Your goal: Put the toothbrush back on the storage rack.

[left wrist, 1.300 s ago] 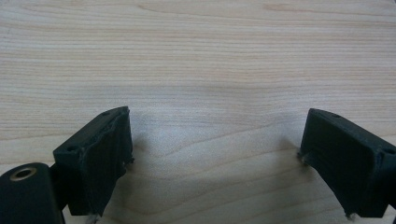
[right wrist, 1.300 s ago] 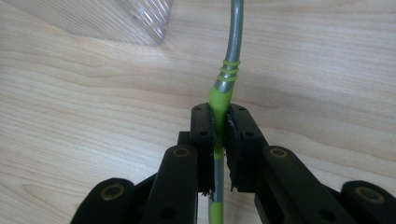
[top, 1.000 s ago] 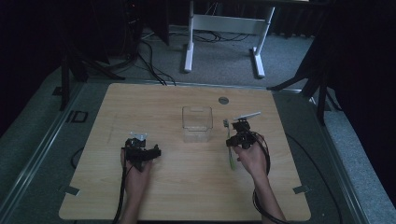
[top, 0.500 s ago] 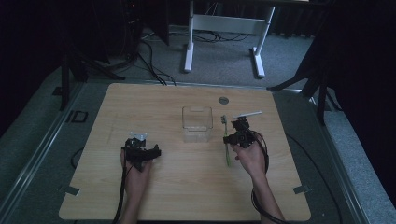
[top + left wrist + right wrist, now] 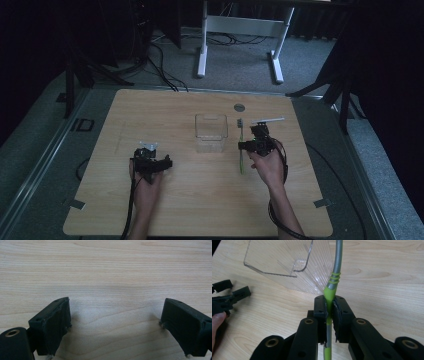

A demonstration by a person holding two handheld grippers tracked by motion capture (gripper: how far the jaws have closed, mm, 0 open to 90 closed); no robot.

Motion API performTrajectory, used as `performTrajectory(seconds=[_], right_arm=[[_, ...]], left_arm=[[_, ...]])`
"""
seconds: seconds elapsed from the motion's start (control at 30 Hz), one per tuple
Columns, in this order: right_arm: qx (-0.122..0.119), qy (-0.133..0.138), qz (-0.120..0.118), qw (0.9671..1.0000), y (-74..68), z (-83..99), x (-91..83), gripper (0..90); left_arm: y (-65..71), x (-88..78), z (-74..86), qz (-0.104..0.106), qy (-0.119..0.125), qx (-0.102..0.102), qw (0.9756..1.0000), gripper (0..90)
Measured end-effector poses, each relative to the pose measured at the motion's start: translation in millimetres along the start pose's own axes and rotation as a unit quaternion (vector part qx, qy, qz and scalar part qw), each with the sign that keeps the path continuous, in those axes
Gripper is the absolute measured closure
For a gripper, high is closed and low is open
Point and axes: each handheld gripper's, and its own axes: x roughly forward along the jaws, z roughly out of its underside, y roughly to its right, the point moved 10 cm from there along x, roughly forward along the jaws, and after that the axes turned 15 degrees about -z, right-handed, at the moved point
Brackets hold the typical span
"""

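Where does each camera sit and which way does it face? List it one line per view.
High view: above the person's side, looking forward and down on the table; both forearms show.
Left gripper view: on the left gripper, facing bare wood between open jaws.
Right gripper view: on the right gripper, shut on the green-and-grey toothbrush, facing the clear plastic container.
Shared: high and right gripper views both show toothbrush and container.

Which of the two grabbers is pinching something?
The right gripper: its jaws squeeze the green and grey toothbrush. The left gripper gapes over bare table.
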Motion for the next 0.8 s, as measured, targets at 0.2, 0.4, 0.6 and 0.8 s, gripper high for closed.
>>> performTrajectory(seconds=[0.2, 0.4, 0.6, 0.8], right_arm=[[0.0, 0.013, -0.014, 0.9998, -3.9, -3.3, -1.8, 81.9], [-0.007, 0.025, -0.022, 0.9994, -7.8, -6.3, -2.6, 81.9], [-0.009, 0.032, -0.031, 0.9989, -11.2, -8.6, -2.9, 81.9], [-0.013, 0.042, -0.042, 0.9981, -15.1, -12.5, -3.1, 81.9]], left_arm=[[-0.1, 0.0, -0.1, 0.0, 0.0, 0.001, 1.0, 9.5], [-0.1, 0.0, 0.0, 0.0, 0.0, 0.0, 1.0, 9.5], [-0.1, 0.0, 0.0, 0.0, 0.0, 0.0, 1.0, 9.5], [-0.1, 0.1, -0.1, 0.0, 0.0, 0.001, 1.0, 9.5]])
